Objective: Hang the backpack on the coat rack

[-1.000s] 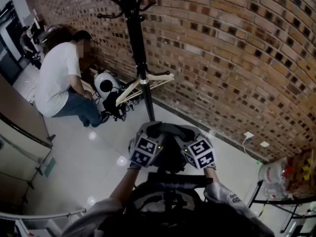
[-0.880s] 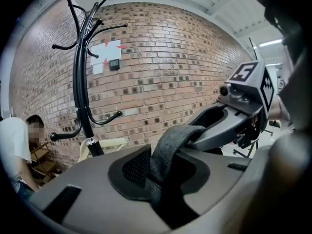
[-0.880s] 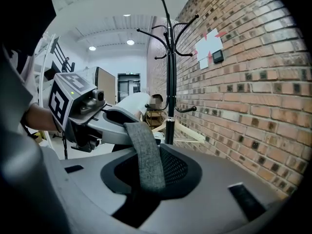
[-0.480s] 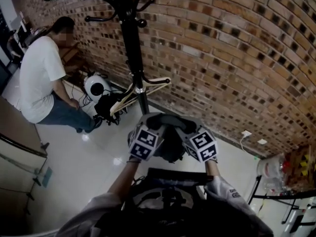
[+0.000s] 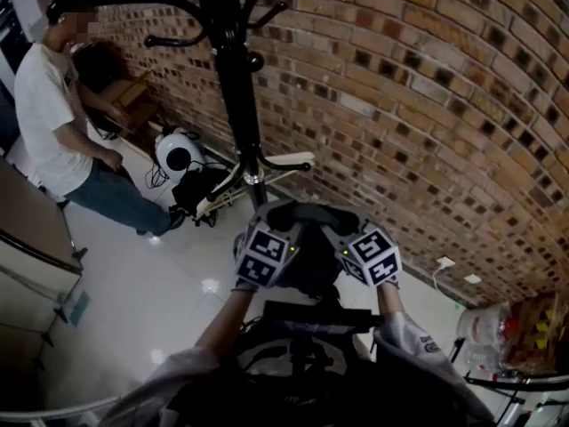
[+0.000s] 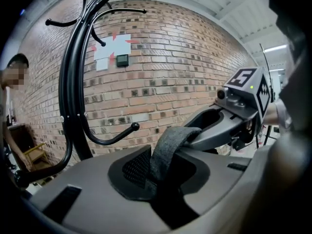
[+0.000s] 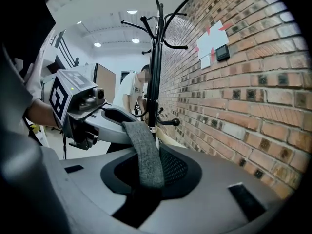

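Note:
The black coat rack [image 5: 236, 87] stands straight ahead against the brick wall, its curved hooks [image 6: 117, 133] spreading out at several heights. The dark backpack [image 5: 307, 274] hangs between my two grippers by its grey woven top handle [image 6: 168, 145]. My left gripper [image 5: 277, 229] is shut on one end of that handle and my right gripper [image 5: 336, 231] on the other. From the right gripper view the handle [image 7: 146, 150] runs from my own jaws across to the left gripper [image 7: 105, 121]. A short knobbed hook [image 7: 170, 123] lies just beyond the handle.
A person in a white shirt [image 5: 49, 105] stands at the left by the wall. A wooden hanger [image 5: 267, 169] hangs low on the rack, with a white round device and cables [image 5: 178, 154] on the floor behind. A brown cabinet [image 5: 27, 229] is at the left; a wall socket [image 5: 442, 263] sits low right.
Both grippers have carried the backpack closer to the rack and slightly up. The rack's pole now looms nearer. The person at the left has risen from a crouch to standing.

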`<state>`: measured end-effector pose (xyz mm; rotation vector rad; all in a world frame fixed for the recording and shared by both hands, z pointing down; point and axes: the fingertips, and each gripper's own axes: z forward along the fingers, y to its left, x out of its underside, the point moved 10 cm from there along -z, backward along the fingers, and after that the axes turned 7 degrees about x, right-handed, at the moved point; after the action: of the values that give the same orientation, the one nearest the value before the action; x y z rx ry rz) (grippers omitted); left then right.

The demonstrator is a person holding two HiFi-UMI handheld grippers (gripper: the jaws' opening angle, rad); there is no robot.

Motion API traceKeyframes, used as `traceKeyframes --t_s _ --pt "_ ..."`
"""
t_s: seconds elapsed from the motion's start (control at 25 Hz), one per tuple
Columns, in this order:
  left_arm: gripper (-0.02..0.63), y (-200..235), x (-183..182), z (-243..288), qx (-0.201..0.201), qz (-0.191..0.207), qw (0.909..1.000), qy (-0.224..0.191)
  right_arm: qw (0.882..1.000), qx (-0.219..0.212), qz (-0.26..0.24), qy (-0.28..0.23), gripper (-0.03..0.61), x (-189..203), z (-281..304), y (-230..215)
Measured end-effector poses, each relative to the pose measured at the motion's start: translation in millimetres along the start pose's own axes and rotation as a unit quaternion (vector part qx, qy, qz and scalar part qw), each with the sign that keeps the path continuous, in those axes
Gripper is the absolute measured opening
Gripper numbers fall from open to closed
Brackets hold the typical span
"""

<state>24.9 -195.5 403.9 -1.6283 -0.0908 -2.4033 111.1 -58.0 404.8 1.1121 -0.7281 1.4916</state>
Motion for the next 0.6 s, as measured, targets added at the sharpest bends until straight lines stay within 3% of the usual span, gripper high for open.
traceKeyframes --t_s 0.28,0.6 --pt "0.091 2.2 -10.9 30.0 -0.075 -0.035 0.9965 0.011 0.996 -0.08 -0.034 -0.01 0.098 -7.7 26.7 -48.8" --pt "0.092 12.9 -33.8 62.6 -0.168 -0.064 0.9836 0.017 0.981 -0.175 -0.077 -0.029 0.098 -28.6 60.5 -103.4"
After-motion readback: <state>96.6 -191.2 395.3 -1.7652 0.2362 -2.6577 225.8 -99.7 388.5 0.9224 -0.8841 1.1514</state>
